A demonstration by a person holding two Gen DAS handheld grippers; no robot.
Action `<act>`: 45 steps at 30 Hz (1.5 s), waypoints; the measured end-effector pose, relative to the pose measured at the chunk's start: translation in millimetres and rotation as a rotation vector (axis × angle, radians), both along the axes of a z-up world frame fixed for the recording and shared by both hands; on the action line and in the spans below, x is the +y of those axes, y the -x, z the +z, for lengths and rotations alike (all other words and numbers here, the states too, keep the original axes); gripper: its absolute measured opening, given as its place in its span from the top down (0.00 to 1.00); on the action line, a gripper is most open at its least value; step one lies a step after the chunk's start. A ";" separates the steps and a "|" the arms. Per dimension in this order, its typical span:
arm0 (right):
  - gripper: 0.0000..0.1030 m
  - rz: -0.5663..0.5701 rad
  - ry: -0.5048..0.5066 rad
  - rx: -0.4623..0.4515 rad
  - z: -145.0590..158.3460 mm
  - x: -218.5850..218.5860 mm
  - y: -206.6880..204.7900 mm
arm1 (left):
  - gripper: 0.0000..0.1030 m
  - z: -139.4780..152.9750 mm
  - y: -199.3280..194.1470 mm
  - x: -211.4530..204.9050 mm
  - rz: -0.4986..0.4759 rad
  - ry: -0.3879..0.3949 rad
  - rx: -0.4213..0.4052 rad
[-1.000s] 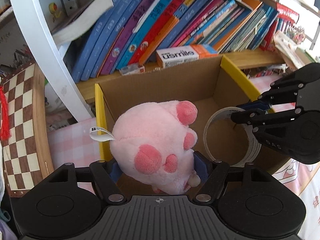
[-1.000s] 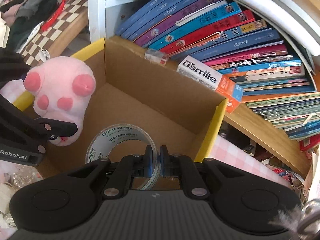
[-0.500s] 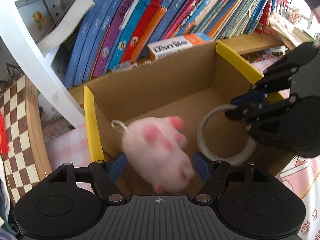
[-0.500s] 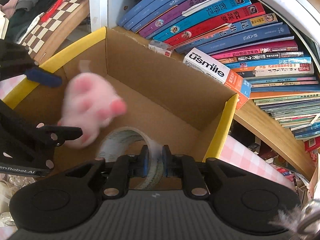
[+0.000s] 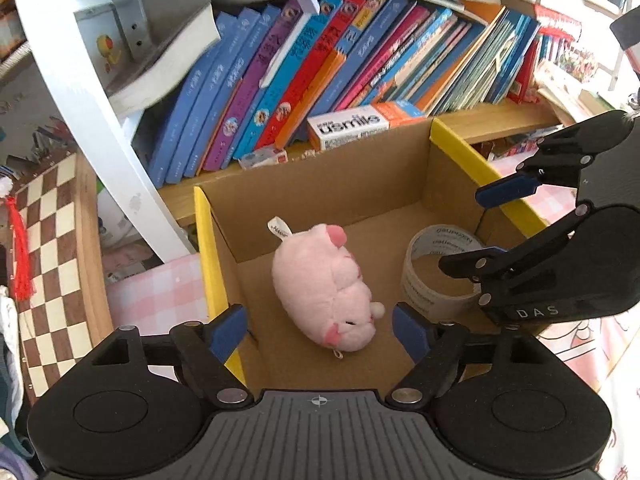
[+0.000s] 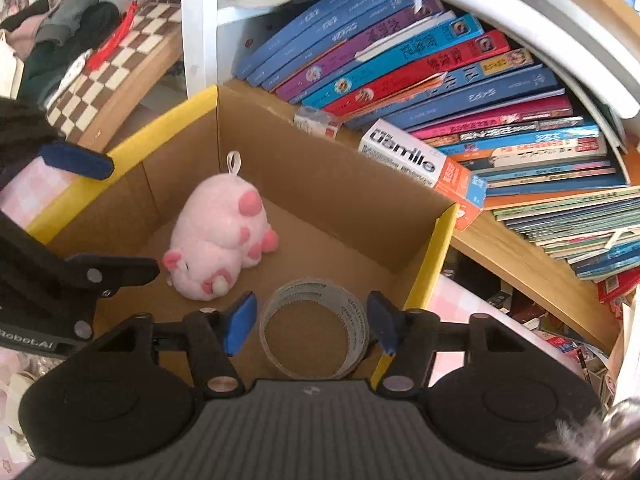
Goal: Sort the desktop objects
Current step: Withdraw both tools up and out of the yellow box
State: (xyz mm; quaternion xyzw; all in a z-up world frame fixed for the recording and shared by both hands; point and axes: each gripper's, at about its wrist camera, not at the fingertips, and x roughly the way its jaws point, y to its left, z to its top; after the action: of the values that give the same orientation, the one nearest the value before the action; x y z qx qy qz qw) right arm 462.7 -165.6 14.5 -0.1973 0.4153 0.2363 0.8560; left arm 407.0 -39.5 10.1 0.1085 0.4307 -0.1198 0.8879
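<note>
Now both the left gripper [image 5: 319, 326] and right gripper [image 6: 312, 320] tilt downward, jaws opening, holding nothing.

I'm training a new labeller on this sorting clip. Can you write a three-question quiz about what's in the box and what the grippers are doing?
1. True or false: the pink plush lies on the floor of the box.
2. What else lies in the box? A) tape roll B) chessboard C) book
3. Does the left gripper or the right gripper hold anything?

Key:
1. True; it lies free, no pads touching it.
2. A; the tape roll lies beside the plush, apart from it.
3. Neither; both sets of jaws are opening, and the plush and tape lie loose below them.
</note>
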 end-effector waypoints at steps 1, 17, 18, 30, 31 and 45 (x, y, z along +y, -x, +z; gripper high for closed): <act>0.37 -0.008 -0.006 -0.005 3.8 -0.9 2.8 | 0.20 2.9 3.8 0.9 -0.002 0.005 -0.010; 0.18 -0.123 -0.081 -0.104 52.9 -12.0 103.0 | 0.10 47.2 104.2 16.9 -0.016 0.045 -0.188; 0.18 -0.128 -0.083 -0.106 52.7 -12.3 111.4 | 0.09 49.1 113.0 17.2 -0.021 0.045 -0.200; 0.12 -0.146 -0.079 -0.140 46.4 -8.3 199.2 | 0.07 54.6 195.2 32.3 -0.027 0.036 -0.241; 0.12 -0.146 -0.083 -0.143 46.0 -7.1 205.5 | 0.07 54.7 200.5 34.7 -0.023 0.038 -0.242; 0.06 -0.232 -0.150 -0.187 41.1 5.6 278.3 | 0.06 48.7 263.5 61.0 0.062 0.090 -0.248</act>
State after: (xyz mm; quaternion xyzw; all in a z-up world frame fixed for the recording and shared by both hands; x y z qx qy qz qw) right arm 184.4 -160.1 55.6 -0.1049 0.3351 0.1468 0.9247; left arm 143.5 21.5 58.8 0.0690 0.3151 -0.0971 0.9415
